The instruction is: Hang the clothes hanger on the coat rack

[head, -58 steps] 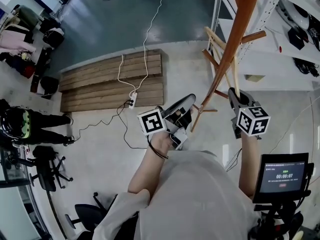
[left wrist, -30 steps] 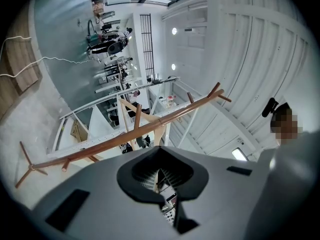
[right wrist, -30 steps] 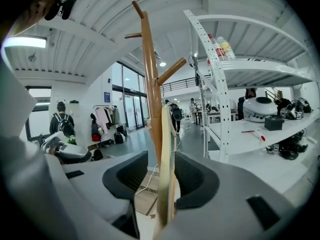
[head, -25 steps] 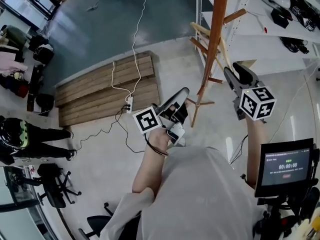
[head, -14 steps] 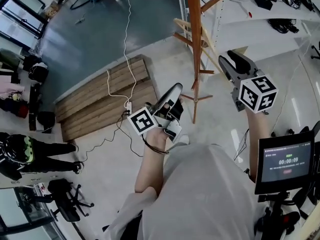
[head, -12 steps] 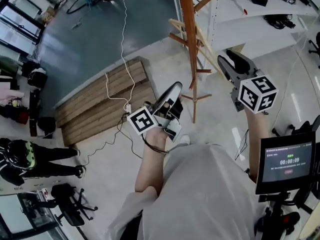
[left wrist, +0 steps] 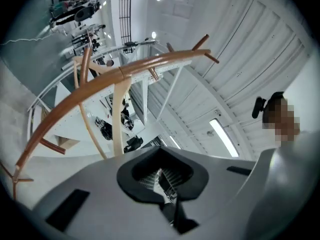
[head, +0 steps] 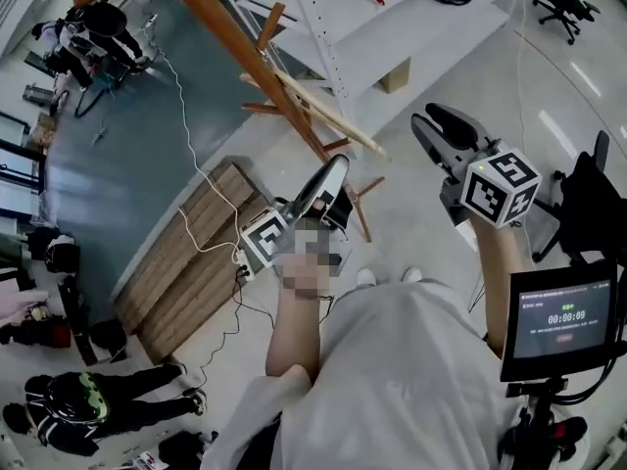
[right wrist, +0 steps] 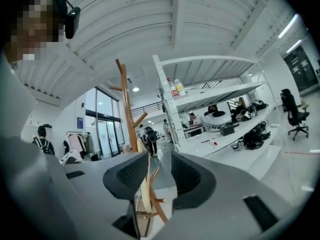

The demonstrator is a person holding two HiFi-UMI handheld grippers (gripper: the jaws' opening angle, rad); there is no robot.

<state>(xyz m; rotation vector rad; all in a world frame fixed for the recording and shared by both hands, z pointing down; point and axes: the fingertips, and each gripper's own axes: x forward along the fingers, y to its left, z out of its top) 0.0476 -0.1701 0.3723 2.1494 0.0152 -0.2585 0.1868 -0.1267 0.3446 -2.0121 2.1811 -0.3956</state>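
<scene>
1. Floor (head: 411, 223): pale, with a darker blue-grey area at upper left.
2. White shelving unit (head: 392, 27): stands behind the coat rack, at the top of the head view.
3. Coat rack (head: 211, 20): a brown wooden pole with angled pegs. It runs diagonally from upper left down to its cross feet, which lie between the two grippers in the head view.
4. Wooden planks (head: 186, 253): lie flat on the floor to the left of the rack base. A white power strip (head: 238, 258) sits at their near edge.
5. Monitor (head: 560, 321): mounted at lower right, close to the person's right arm.
6. Clothes hanger (head: 328, 120): pale wood, positioned against the coat rack pole part-way down, clear of both grippers. The peg that carries it cannot be made out.
7. Left gripper (head: 333, 169): raised toward the rack. Jaws are closed together, with nothing between them.
8. Right gripper (head: 428, 117): raised to the right of the rack. Jaws stand apart with a moderate gap and hold nothing. The hanger and rack base show in the distance through the gap.
</scene>
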